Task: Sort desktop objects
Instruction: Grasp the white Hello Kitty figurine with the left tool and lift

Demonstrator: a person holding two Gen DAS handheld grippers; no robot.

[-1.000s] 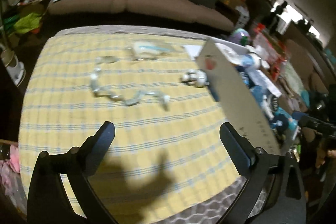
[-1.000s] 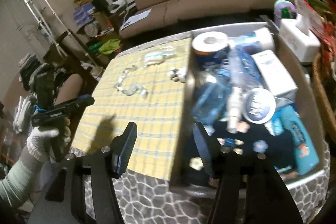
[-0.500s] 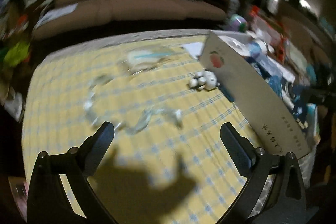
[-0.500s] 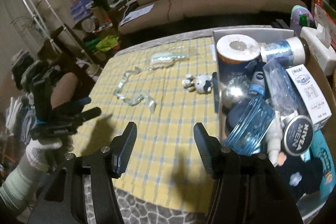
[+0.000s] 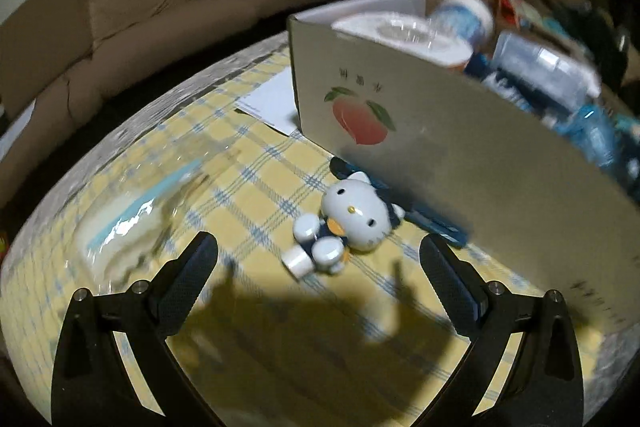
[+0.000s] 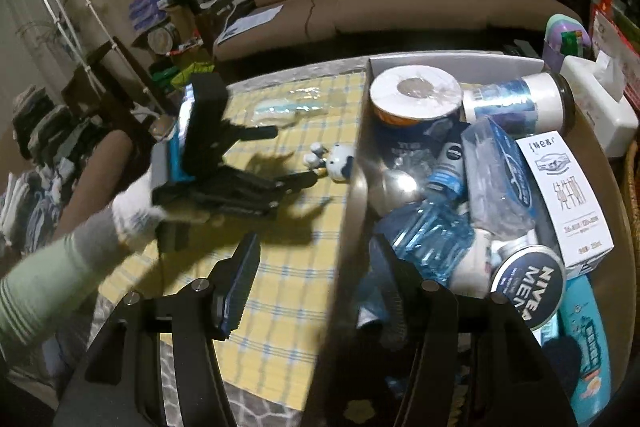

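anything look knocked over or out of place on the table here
Yes. The cat figurine lies tipped on its back on the yellow checked cloth, right beside the cardboard box, partly on a dark blue flat item. The left tongs are open just short of it. The box itself is heaped with loosely piled toiletries.

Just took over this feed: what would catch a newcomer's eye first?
A small white cat figurine lies on the yellow checked tablecloth, just beyond the open jaws of the left gripper. Right behind it stands a cardboard box with a peach print, crammed with toiletries.
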